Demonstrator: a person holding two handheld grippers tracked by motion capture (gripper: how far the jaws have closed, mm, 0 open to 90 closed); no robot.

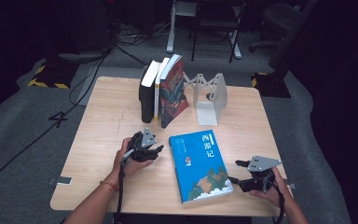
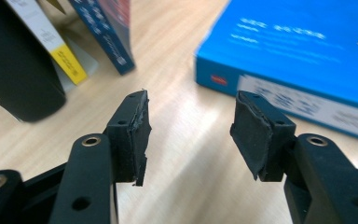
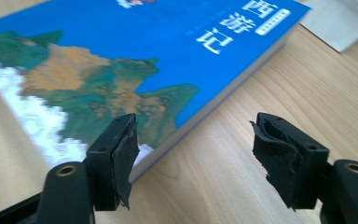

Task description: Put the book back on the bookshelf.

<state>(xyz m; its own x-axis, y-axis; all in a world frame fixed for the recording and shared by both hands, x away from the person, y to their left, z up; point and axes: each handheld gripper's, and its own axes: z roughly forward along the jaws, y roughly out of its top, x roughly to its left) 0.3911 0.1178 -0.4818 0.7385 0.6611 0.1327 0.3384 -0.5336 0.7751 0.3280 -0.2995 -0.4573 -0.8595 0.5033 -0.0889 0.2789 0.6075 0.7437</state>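
Glossy blue book (image 1: 200, 165) (rectangular, flat) on pale woodgrain table (image 1: 107, 116).

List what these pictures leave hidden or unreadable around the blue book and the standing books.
- Blue book: underside hidden against the table in the high view; far end cut off by the top edge in the right gripper view.
- Standing books: cropped by the top edge and blurred in the left gripper view, so no titles can be read; too small in the high view.
- White bookend: its far side faces away in the high view.

Glossy blue book (image 1: 199, 165), matt wood table (image 1: 107, 116)
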